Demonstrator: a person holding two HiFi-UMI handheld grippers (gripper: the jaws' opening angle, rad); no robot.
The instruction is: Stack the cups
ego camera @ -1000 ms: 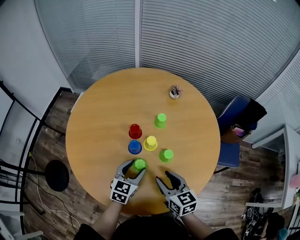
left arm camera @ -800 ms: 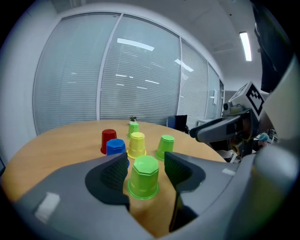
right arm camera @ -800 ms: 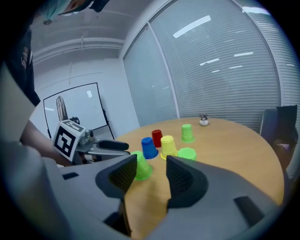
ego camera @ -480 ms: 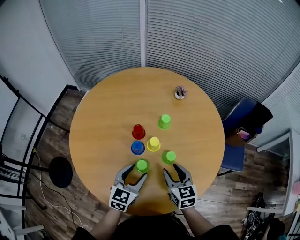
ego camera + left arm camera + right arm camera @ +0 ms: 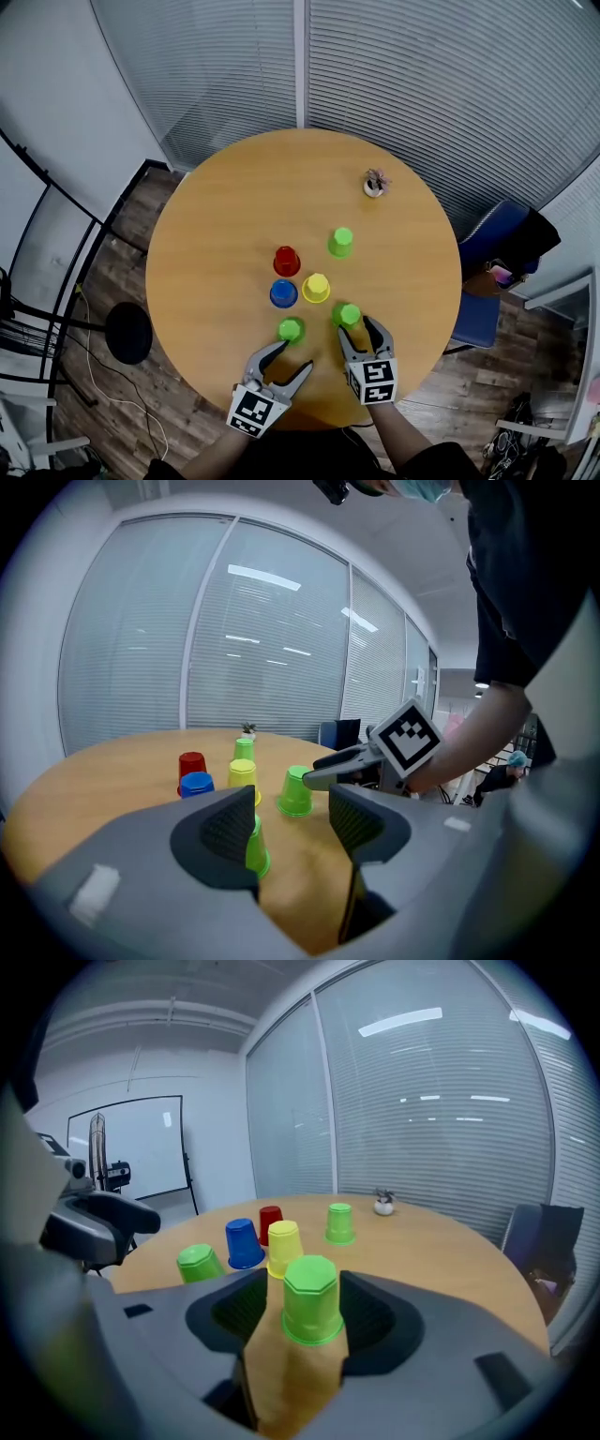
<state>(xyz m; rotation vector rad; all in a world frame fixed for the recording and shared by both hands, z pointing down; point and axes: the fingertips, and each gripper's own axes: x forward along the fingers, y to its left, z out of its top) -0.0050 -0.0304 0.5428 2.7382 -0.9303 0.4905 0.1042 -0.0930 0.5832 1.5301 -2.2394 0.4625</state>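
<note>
My right gripper hangs over the near edge of the round table. Its jaws have just been opening and now stand wide. A green cup stands between them, upside down on the wood. In the right gripper view I see a sliver of dark pad on either side of it, so I am not squeezing it.

My left gripper is just beside the right one, also at the near edge. Its jaws are spread and hold nothing; only bare tabletop shows in the gap. A second green cup stands upside down just beyond its tips. In the left gripper view my left jaw half covers that cup.

Farther in from the near edge, the yellow cup and the blue cup stand just beside each other, both upside down. The red cup is just beyond the blue one. The far green cup stands apart from these, near the middle of the table.

A small potted plant sits close to the far right edge, well apart from the cups.

No cup is on another yet.
</note>
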